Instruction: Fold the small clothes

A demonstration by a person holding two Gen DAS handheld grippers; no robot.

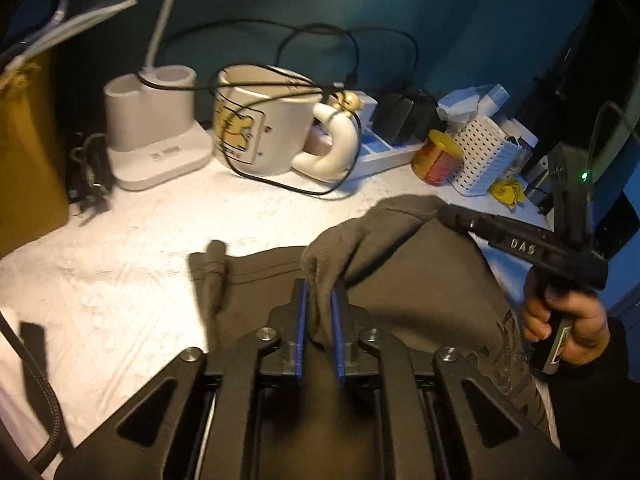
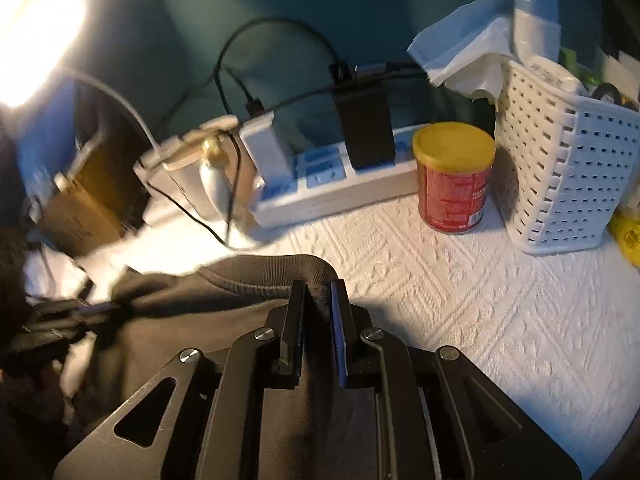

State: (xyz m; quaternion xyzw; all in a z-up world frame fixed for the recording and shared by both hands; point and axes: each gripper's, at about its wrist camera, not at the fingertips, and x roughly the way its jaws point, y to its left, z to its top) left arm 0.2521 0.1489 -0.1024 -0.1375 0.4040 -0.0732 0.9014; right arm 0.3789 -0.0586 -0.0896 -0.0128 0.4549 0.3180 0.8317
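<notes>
**A:** so where's the garment at, anyone got eyes on it?

**B:** yeah, the dark grey garment (image 1: pixel 420 280) is spread on the white textured cloth (image 1: pixel 140 248) covering the table, in front of all the desk clutter. Left gripper (image 1: pixel 320 300) has its blue pads clenched on a bunched-up fold of the fabric, lifted a bit off the rest. You can see the cloth squeezed right between the fingers

**A:** and the other one?

**B:** right gripper (image 2: pixel 316 304) is clamped on the ribbed neckline edge of the same garment (image 2: pixel 208 320). From the left wrist view you also see the right gripper (image 1: pixel 452 216) coming in from the side with the fabric pinched at its tip, and the person's hand (image 1: pixel 568 324) wrapped round its handle

**A:** what's behind it?

**B:** cream mug (image 1: pixel 264 120) with a cartoon print and a chunky handle, a white lamp base (image 1: pixel 152 136), a black cable (image 1: pixel 280 80) draped over the mug. Further right there's a power strip (image 2: pixel 332 188), a red can with a yellow lid (image 2: pixel 454 176) and a white perforated basket (image 2: pixel 560 176), all well clear of the garment

**A:** is there a print on it?

**B:** some pale pattern near the right edge, maybe a graphic, too blurry to tell
</notes>
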